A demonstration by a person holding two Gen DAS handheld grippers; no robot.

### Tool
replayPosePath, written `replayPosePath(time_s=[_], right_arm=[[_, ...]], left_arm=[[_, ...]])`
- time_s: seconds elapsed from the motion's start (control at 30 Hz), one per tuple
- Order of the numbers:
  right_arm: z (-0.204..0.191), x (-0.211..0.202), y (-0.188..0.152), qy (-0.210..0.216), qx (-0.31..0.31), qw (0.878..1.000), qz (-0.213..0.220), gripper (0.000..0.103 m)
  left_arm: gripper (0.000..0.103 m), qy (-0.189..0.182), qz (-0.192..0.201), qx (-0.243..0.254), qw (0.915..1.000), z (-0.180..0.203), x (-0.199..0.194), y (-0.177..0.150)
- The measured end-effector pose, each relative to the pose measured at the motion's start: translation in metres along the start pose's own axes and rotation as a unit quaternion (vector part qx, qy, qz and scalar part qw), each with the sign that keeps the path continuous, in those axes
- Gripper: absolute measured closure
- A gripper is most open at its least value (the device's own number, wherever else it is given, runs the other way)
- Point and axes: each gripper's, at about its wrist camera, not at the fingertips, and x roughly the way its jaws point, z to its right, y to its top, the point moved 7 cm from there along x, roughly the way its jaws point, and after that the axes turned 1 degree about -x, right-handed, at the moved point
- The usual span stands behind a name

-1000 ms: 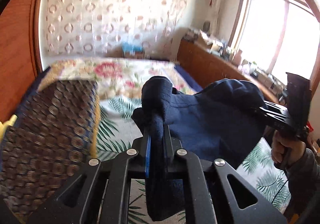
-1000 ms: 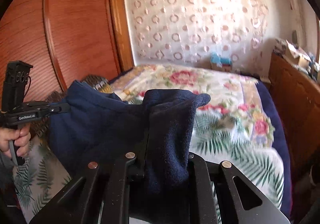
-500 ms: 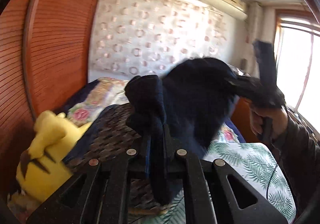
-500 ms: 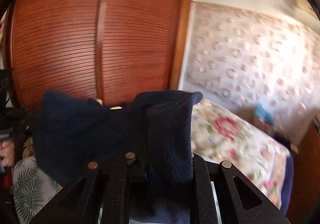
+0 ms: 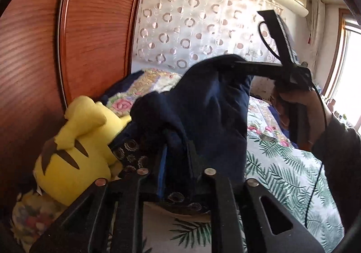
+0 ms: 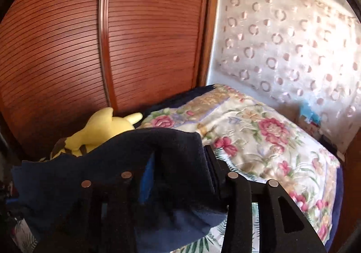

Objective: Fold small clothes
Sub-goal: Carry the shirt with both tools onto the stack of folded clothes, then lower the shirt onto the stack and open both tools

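Item: navy garment [image 5: 212, 104], small, soft knit, matte, thick at the bunched edges; carried in the air between both grippers, above the bed [image 5: 284, 169], sagging in a loose pouch at centre frame

Progress, as judged: fold not visibly finished; cloth hangs crumpled rather than flat, no neat crease showing; laying down, smoothing and final fold apparently left

Left gripper [image 5: 176, 162]: at 6 o'clock in the left wrist view, jaws just been opening, a wad of navy cloth between them, narrow gap; whether the pads press cannot be told

Right gripper [image 6: 180, 176]: at 6 o'clock in the right wrist view, jaws just been opening and standing visibly apart, thick roll of cloth draped between and over the fingers, lying loose rather than pinched; same gripper seen at 2 o'clock in the left wrist view, fingers reaching into the garment's top edge, a hand [image 5: 297, 106] on its handle

Surroundings: yellow plush toy [image 5: 76, 144], fuzzy, rounded, brown stripes, at 8 o'clock; floral quilt [image 6: 259, 137], glossy, padded; palm-leaf sheet [image 5: 282, 176]; slatted reddish wooden wardrobe [image 6: 112, 45]; sheer curtain [image 6: 288, 40] with ring pattern
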Motion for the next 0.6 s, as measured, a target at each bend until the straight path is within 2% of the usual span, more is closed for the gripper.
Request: replayPosePath(time_s=[0.1, 0.17, 0.2, 0.23, 0.3, 0.47, 0.53, 0.6], right_arm=[[-0.022, -0.020, -0.007, -0.037, 0.006, 0.999, 0.029, 0.056], [-0.031, -0.033, -0.011, -0.064, 0.003, 0.997, 0.045, 0.052], [-0.034, -0.037, -0.012, -0.066, 0.006, 0.997, 0.048, 0.048], [-0.037, -0.037, -0.011, -0.049, 0.011, 0.998, 0.044, 0.047], [-0.056, -0.030, -0.019, -0.018, 0.017, 0.999, 0.027, 0.046], [-0.067, -0.018, -0.041, 0.026, 0.030, 0.999, -0.008, 0.046], [-0.071, -0.005, -0.053, 0.029, 0.034, 0.999, -0.029, 0.046], [-0.072, 0.004, -0.060, 0.011, 0.028, 0.999, -0.044, 0.046]], left_arm=[[0.063, 0.001, 0.016, 0.006, 0.9998, -0.003, -0.005, 0.006], [0.059, 0.002, 0.020, 0.011, 0.9997, -0.004, -0.008, 0.008], [0.051, 0.001, 0.021, 0.016, 0.9997, -0.004, -0.009, 0.009], [0.037, 0.001, 0.021, 0.018, 0.9996, -0.003, -0.010, 0.010], [0.022, 0.000, 0.026, 0.023, 0.9994, -0.003, -0.014, 0.012], [0.022, 0.004, 0.028, 0.042, 0.9987, 0.002, -0.021, 0.015], [0.022, 0.006, 0.031, 0.045, 0.9985, 0.004, -0.024, 0.016], [0.022, 0.009, 0.033, 0.049, 0.9982, 0.005, -0.027, 0.016]])
